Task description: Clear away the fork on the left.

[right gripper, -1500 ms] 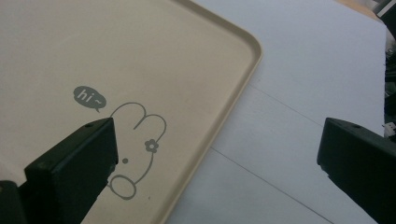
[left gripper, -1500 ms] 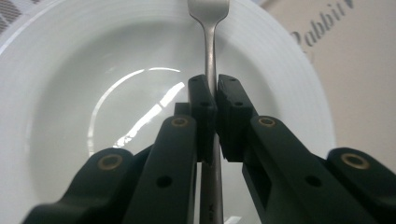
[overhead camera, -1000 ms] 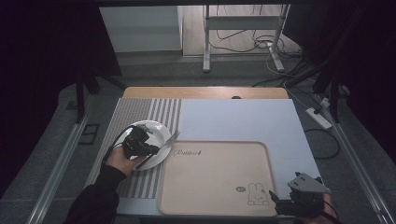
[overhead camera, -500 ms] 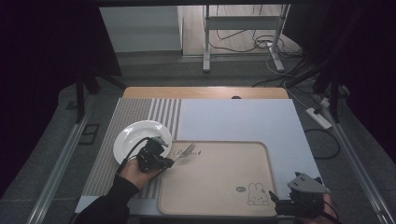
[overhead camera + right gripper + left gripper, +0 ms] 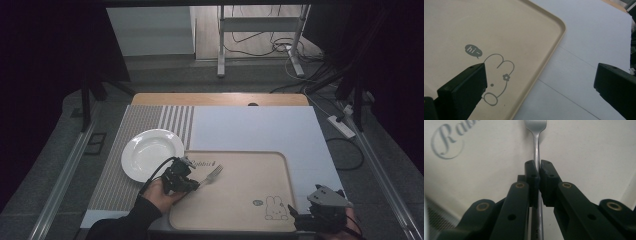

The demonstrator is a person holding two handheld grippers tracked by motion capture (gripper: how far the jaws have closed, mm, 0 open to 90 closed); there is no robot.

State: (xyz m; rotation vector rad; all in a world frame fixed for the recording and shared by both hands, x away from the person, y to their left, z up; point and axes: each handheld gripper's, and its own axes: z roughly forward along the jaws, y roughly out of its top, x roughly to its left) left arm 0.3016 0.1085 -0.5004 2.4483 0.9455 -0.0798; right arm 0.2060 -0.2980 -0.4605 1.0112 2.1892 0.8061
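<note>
While left hand-held gripper (image 5: 537, 173) clamps fork (image 5: 537, 147) handle over tray (image 5: 250, 210), right hand-held gripper (image 5: 541, 82) gapes wide, empty.

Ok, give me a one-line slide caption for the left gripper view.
Left gripper clamped on the handle of a fork, tines pointing away over the beige tray.

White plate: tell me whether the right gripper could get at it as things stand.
Probably not easily: the right gripper is open at the tray's near right corner, while the white plate lies beyond the fork-holding left gripper.
</note>
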